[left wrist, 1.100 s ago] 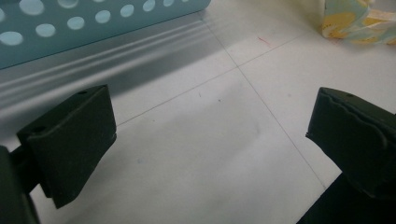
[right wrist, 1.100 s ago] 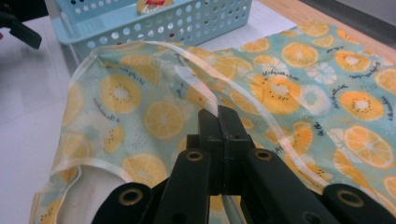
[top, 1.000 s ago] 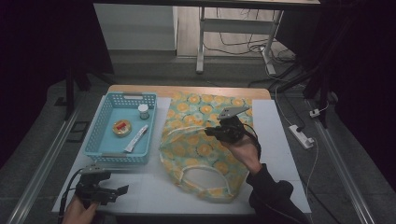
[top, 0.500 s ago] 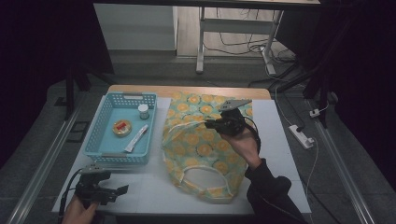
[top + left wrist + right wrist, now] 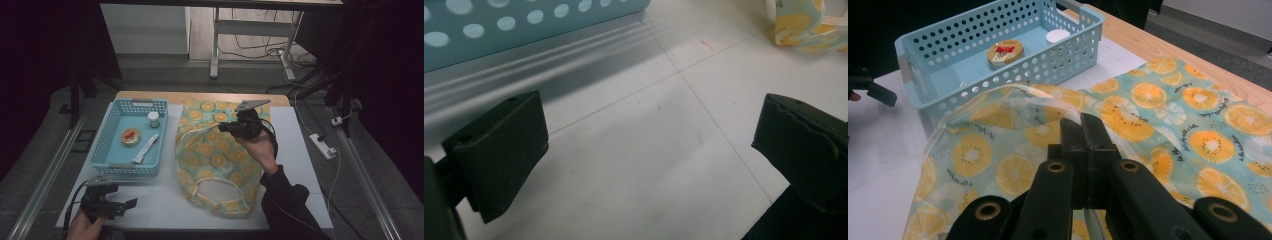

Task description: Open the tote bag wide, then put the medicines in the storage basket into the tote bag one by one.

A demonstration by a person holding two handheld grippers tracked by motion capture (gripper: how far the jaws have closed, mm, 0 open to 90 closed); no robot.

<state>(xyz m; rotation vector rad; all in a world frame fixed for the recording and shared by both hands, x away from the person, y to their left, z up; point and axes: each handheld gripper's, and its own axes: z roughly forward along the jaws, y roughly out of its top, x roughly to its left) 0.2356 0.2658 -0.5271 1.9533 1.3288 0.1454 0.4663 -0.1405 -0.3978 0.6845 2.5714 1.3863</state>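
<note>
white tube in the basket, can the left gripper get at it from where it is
Probably yes: the left gripper is open beside the blue basket, whose top is open, and the white tube lies uncovered.

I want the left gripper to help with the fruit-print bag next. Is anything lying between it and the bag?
Nothing visible does. The left gripper hangs open over bare table. The bag lies farther along that table, and the blue basket stands off to one side of the path. The right gripper is shut at the bag's rim.

Teal bag (image 5: 215,155) — orange-slice print
</note>
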